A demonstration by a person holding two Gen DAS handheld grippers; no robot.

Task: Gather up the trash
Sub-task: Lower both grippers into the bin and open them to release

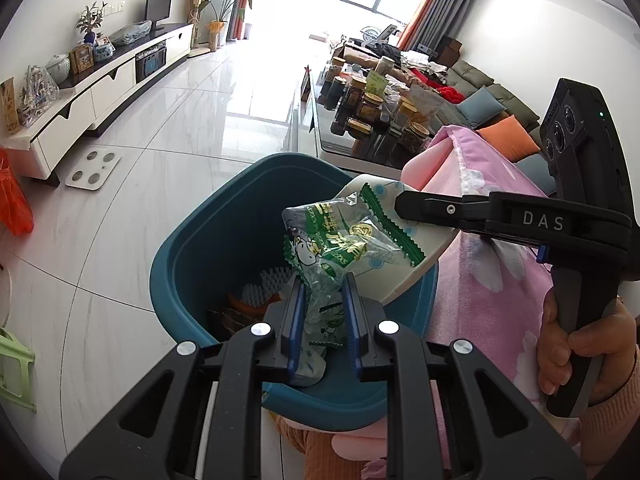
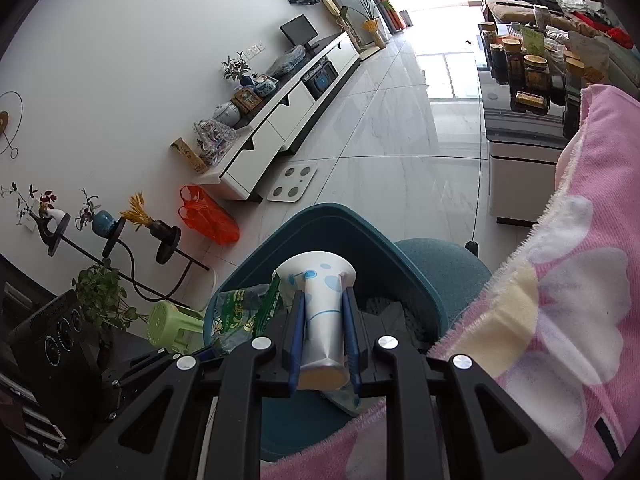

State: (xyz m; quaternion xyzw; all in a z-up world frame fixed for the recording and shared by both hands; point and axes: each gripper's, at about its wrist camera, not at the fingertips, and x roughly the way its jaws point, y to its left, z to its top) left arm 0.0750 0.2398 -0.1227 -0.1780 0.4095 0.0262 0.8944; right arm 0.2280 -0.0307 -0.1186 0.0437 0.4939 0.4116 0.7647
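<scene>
White marble-look floor tiles (image 1: 168, 184) under teal bin (image 1: 192, 256).

Open mouth of teal bin (image 1: 188, 256) below, pink blanket (image 1: 492, 280) close along its right.

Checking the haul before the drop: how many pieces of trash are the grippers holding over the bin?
2. A green snack wrapper in the left gripper, and a paper cup in the right gripper, both above the blue bin.
</scene>
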